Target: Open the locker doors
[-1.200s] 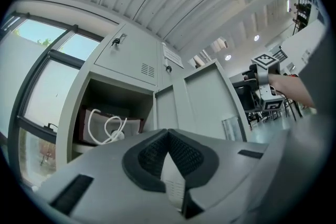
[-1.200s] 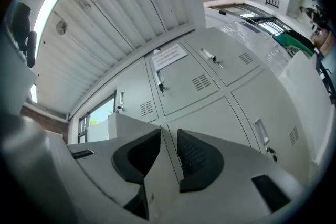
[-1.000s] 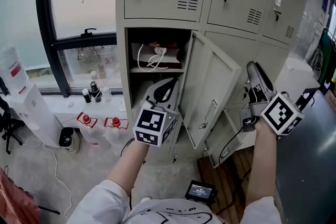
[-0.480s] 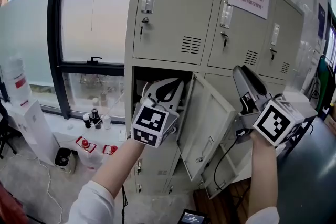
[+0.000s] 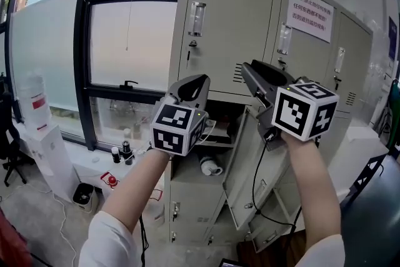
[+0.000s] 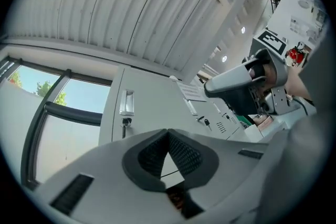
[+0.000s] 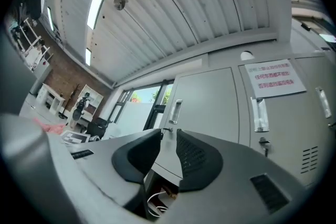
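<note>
1. You are between doors. One lower open door [image 5: 249, 162] hangs swung out at the bank's left column, with a white cable [image 5: 209, 128] showing inside. The top row is shut, and both your tools are raised toward the top-left door [image 5: 225, 22].
2. Your left tool [image 5: 200, 80] is clenched, its tips meeting with nothing in them. It hovers before that door's bottom edge, and it looks clear of the metal.
3. Your right tool [image 7: 169, 132] has its jaws a little apart and empty. The door's handle [image 7: 176, 111] shows through the gap, well beyond the tips.
4. The next move probably calls for bringing one tip up into the handle and pulling outward. A key [image 5: 190, 47] sits just below the handle and may need turning first.
5. Your arms hide the lower lockers. The latch's state cannot be told, and the notice [image 5: 310, 12] is too small to read.
</note>
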